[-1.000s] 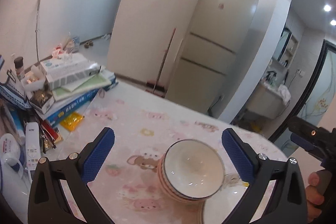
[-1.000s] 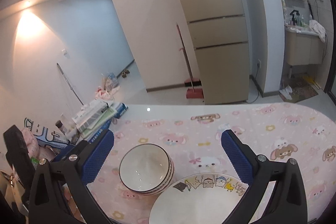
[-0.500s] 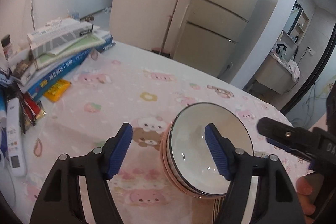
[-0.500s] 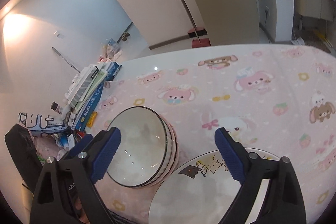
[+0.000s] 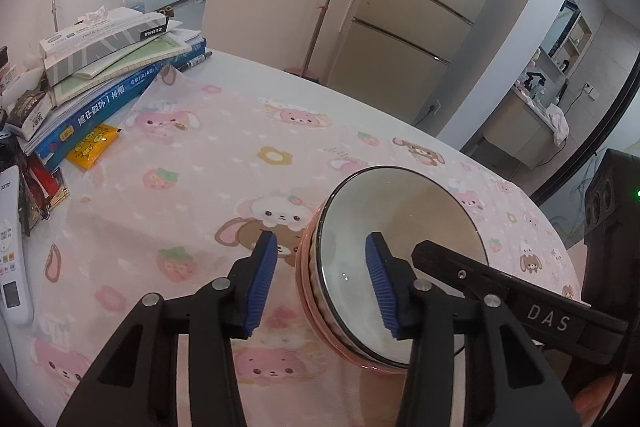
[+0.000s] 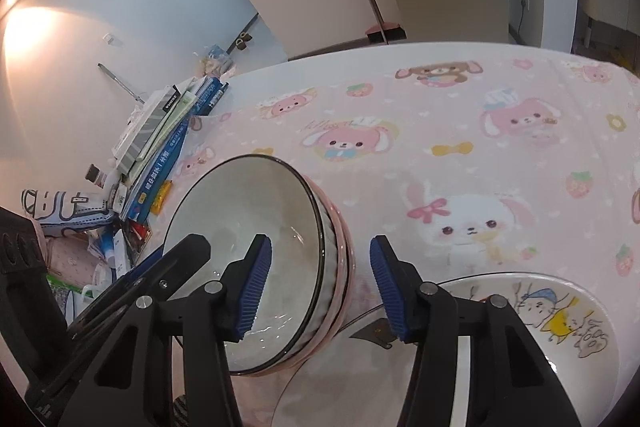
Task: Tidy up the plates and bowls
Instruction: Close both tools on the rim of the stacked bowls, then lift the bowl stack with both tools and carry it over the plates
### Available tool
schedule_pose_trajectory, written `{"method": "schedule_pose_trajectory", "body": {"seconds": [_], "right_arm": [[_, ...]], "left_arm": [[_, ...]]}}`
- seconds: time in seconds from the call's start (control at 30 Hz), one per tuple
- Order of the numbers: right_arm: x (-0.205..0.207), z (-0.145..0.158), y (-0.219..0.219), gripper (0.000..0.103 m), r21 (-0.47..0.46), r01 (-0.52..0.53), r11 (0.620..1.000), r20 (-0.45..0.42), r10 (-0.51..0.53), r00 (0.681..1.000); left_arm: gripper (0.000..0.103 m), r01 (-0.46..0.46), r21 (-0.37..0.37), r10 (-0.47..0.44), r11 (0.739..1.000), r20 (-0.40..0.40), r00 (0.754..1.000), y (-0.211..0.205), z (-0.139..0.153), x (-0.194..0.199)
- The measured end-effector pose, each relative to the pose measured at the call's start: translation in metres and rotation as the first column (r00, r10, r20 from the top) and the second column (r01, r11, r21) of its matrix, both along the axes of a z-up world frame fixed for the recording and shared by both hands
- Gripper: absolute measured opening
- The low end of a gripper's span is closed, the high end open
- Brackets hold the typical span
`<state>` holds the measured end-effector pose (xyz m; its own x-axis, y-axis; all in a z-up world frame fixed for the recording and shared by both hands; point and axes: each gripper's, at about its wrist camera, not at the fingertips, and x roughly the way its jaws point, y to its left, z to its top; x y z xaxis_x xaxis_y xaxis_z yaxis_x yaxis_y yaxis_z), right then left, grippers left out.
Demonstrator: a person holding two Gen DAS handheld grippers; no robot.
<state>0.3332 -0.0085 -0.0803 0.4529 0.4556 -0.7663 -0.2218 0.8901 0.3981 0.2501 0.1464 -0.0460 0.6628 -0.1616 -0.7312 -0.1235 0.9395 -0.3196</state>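
At worktop's 6 o'clock, both grippers [image 5: 318, 277] [image 6: 320, 283] half-open, empty, straddled bowls' [image 5: 400, 259] opposite rims; best squeeze evenly, lift level.

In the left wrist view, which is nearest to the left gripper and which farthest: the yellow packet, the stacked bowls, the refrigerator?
1. Stacked bowls: the left gripper straddles their left rim.
2. Yellow packet: far left, beside the books.
3. Refrigerator: beyond the table, against the wall.

Left gripper [image 5: 320, 281] and right gripper [image 6: 318, 285] both sit low and close together, blue pads parted with a gap between.
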Motion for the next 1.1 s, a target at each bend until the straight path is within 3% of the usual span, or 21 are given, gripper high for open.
{"method": "schedule_pose_trajectory", "body": {"seconds": [0.1, 0.2, 0.3, 0.53, 0.7, 0.8, 1.1], "right_arm": [[0.001, -0.003, -0.001, 0.055, 0.009, 0.004, 1.000, -0.004, -0.004, 1.000], [0.001, -0.004, 0.003, 0.042, -0.009, -0.007, 1.000, 0.009, 0.007, 1.000], [0.001, -0.007, 0.006, 0.038, -0.037, -0.016, 0.999, 0.019, 0.016, 1.000], [0.001, -0.011, 0.013, 0.037, -0.087, -0.043, 0.995, 0.022, 0.045, 0.999], [0.002, -0.012, 0.009, 0.037, -0.064, -0.045, 0.997, -0.004, 0.045, 0.999], [0.002, -0.014, 0.005, 0.030, -0.054, -0.020, 0.998, -0.006, 0.020, 1.000], [-0.003, -0.011, 0.008, 0.029, -0.074, -0.022, 0.997, 0.014, 0.023, 1.000]], "left_arm": [[0.030, -0.016, -0.010, 0.015, 1.000, -0.045, 0.999, 0.003, -0.007, 0.003], [0.030, -0.014, -0.020, 0.013, 1.000, -0.056, 0.998, 0.004, -0.011, 0.005], [0.030, 0.000, -0.025, -0.002, 1.000, -0.065, 0.998, 0.002, -0.016, 0.007], [0.030, 0.036, -0.070, -0.044, 0.997, -0.112, 0.993, -0.003, -0.028, 0.013], [0.027, 0.010, -0.098, -0.023, 0.995, -0.124, 0.992, 0.001, -0.028, 0.010], [0.026, 0.007, -0.107, -0.021, 0.994, -0.126, 0.992, 0.003, -0.027, 0.009], [0.025, 0.005, -0.093, -0.018, 0.996, -0.140, 0.990, 0.003, -0.024, 0.007]]}}
